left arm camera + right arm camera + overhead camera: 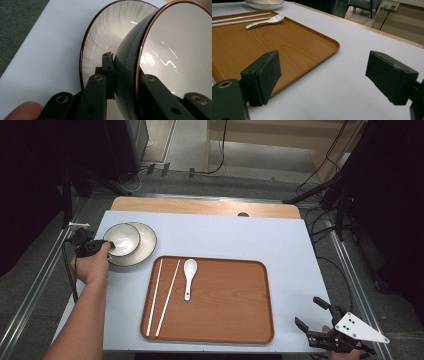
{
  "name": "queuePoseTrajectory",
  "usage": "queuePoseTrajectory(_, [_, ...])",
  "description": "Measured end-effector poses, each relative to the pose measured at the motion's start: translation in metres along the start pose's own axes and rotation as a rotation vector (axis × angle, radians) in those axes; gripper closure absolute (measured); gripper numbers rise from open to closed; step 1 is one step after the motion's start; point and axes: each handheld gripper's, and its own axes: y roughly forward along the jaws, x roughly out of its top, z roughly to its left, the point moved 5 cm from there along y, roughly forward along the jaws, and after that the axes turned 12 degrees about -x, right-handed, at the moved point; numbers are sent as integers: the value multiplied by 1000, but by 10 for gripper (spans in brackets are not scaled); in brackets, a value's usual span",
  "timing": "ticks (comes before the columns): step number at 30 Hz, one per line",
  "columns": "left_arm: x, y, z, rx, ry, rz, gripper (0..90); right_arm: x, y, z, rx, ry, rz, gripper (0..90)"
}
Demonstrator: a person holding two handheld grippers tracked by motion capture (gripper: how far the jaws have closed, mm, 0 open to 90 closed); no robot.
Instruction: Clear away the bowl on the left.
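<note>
While clamped on the near rim of the bowl (172,55) sitting on a plate (105,40) at the table's far left, left gripper (106,244) pinching one wall. Right gripper (322,77) spread wide, hovering beside the wooden tray (225,315) bearing chopsticks (162,295) and spoon (189,272).

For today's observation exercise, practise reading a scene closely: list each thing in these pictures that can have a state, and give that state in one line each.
Left gripper: shut on the bowl's rim, one jaw inside, one outside.
Right gripper: open, holding nothing, beside the tray.
Dark-rimmed white ceramic bowl: sitting on the plate, gripped, nothing in it.
Dark-rimmed white plate: flat on the table, under the bowl.
White ceramic spoon: lying on the tray, bowl up.
Two white chopsticks: lying side by side on the tray.
Brown wooden tray: flat on the table.
</note>
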Motion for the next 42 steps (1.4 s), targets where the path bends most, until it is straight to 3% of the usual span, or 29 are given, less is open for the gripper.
queuePoseTrajectory(6, [2,-9,-10,-33,68,-39,817,0,-1,-1,-4,3,-4,131])
queuePoseTrajectory(17, [-6,-18,-17,-139,92,-29,816,1,0,0,1,0,-6,131])
queuePoseTrajectory(24, [-15,-26,-23,-179,151,-3,816,2,-1,0,2,1,-9,131])
queuePoseTrajectory(29, [-20,-32,-28,-192,196,5,816,2,0,1,5,-3,-10,131])
queuePoseTrajectory(42, [-33,-54,-43,-229,234,0,817,4,-1,2,4,17,-28,131])
